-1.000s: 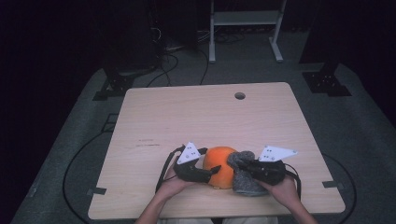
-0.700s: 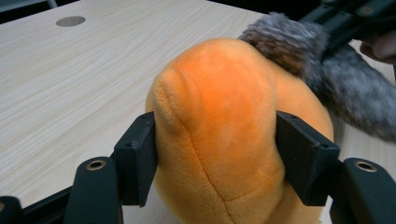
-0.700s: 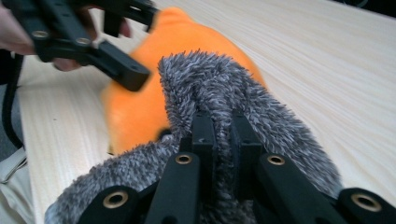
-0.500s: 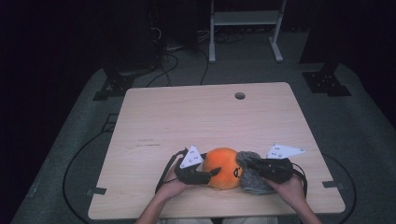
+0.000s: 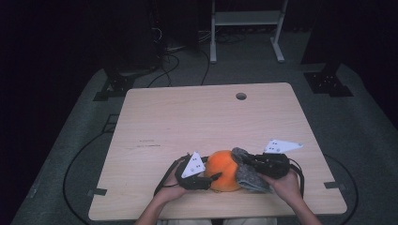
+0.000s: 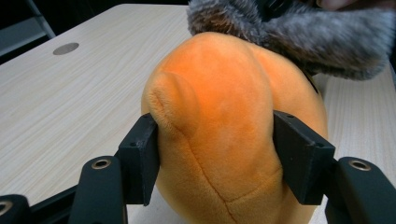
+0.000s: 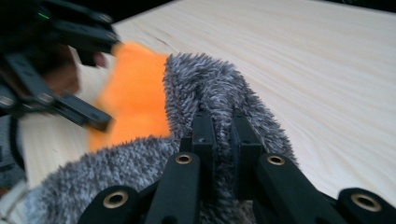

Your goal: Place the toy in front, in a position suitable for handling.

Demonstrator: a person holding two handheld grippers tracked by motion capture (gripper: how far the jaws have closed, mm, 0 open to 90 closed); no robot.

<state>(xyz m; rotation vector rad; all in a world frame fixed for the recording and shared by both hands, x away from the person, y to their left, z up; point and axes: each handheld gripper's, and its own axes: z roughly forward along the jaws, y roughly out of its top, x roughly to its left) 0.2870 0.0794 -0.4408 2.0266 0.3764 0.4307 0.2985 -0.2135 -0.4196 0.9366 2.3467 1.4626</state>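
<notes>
An orange plush ball [image 5: 224,169] rests near the table's front edge, with a grey furry piece [image 5: 248,174] against its right side. My left gripper [image 5: 213,178] is at the ball's left. Its jaws have just been closing and now press into the orange plush [image 6: 219,93] from both sides, denting it. My right gripper [image 5: 245,162] comes in from the right, shut on a fold of the grey fur [image 7: 201,79]. In the right gripper view its jaws [image 7: 223,126] pinch the fur, with the orange ball [image 7: 135,88] and the left gripper [image 7: 100,81] beyond.
The light wooden table [image 5: 187,122] has a round cable hole [image 5: 241,96] near its far edge. A white metal stand [image 5: 246,18] and cables lie on the dark floor behind it. Both hands are at the front edge.
The left gripper's jaws have closed onto the orange plush ball. The right gripper has kept its hold on the grey fur and has barely moved.
</notes>
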